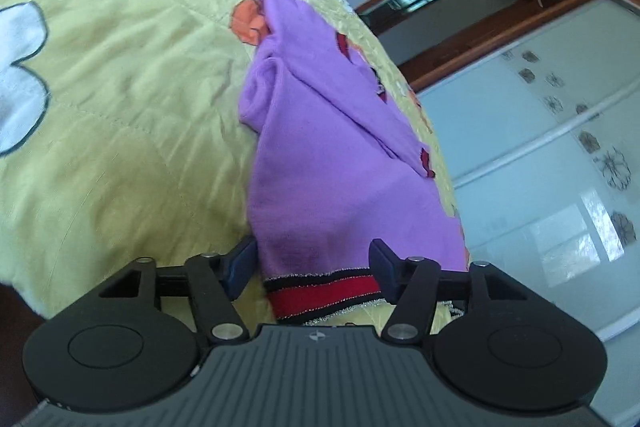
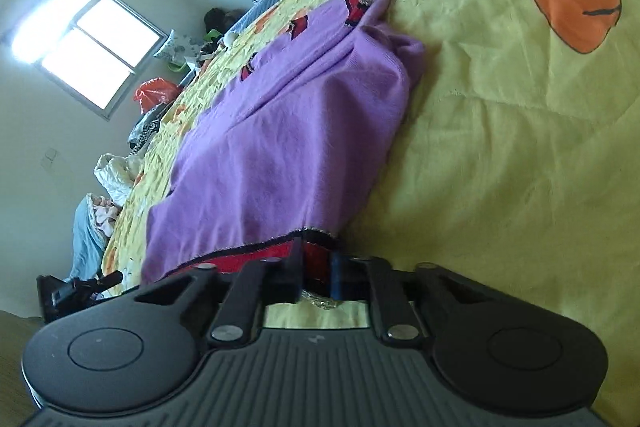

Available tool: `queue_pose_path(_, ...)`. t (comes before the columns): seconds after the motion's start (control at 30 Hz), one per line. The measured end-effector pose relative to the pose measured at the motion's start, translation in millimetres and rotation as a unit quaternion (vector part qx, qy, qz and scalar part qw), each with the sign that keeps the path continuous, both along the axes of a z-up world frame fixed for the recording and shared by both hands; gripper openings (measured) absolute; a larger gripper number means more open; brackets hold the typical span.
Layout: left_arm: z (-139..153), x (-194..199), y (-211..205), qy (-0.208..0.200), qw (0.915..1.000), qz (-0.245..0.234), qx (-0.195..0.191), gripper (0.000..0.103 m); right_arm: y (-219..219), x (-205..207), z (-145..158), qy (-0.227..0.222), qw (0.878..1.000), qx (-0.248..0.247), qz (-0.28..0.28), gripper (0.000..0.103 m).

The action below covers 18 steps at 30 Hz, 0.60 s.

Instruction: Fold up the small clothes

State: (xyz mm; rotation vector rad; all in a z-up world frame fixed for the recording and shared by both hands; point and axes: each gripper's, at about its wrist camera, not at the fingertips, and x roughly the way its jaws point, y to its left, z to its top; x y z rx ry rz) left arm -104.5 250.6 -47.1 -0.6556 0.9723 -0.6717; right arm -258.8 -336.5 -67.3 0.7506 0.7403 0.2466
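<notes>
Your purple knitted sweater with a red-and-black striped hem (image 1: 316,155) lies on the yellow quilted bedspread with carrot prints (image 1: 120,75), its hem band nearest both grippers and its long axis running straight away from them toward the far neck end; your left gripper (image 1: 314,263) is spread wide, one finger either side of the hem, so it straddles the band without pinching it; whether the pads touch the knit I cannot tell. In the right wrist view, your right gripper (image 2: 316,275) is clenched on the hem band of the sweater (image 2: 288,131), the jaws nearly together with red fabric between them. Judging from this, the right corner is secured and the left is not; close the left on its corner, then carry the hem forward along that axis toward the neck.
</notes>
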Motion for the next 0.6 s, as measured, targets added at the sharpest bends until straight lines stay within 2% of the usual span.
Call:
queue_pose_path(0.03, -0.6, -1.7, -0.2, 0.001, 1.0000, 0.003, 0.008, 0.046, -0.4, -1.3, -1.2, -0.003, 1.000, 0.002, -0.002, 0.009)
queue_pose_path(0.07, -3.4, -3.6, 0.1, 0.010, 0.9998, 0.006, 0.016, 0.021, -0.6, -3.1, -1.3, -0.005, 1.000, 0.000, -0.004, 0.009)
queue_pose_path(0.1, -8.2, -5.1, 0.4, 0.025, 0.9995, 0.009, 0.018, 0.001, 0.3, -4.7, -0.8, -0.009, 1.000, -0.003, -0.006, 0.009)
queue_pose_path(0.23, -12.9, -14.8, 1.5, 0.013, 0.9997, 0.011, 0.015, 0.003, 1.2, -11.4, -2.2, -0.027, 1.000, 0.003, -0.009, 0.009)
queue_pose_path(0.33, -10.0, -19.9, 2.1, -0.011, 0.9997, 0.019, 0.006, 0.002, -0.6, -18.8, -1.4, -0.045, 0.999, 0.012, -0.017, 0.008)
queue_pose_path(0.5, 6.5, -32.2, 11.5, -0.052, 0.9977, 0.032, -0.029, 0.002, -10.9, -43.5, 16.0, -0.097, 0.994, 0.025, -0.043, 0.008)
queue_pose_path(0.57, 15.8, -39.8, 18.4, -0.075, 0.9950, 0.037, -0.056, 0.002, -15.9, -53.4, 26.0, -0.122, 0.991, 0.028, -0.054, 0.008)
queue_pose_path(0.6, 20.4, -41.6, 20.1, -0.081, 0.9944, 0.040, -0.054, 0.002, -17.7, -56.8, 30.9, -0.131, 0.989, 0.023, -0.060, 0.007)
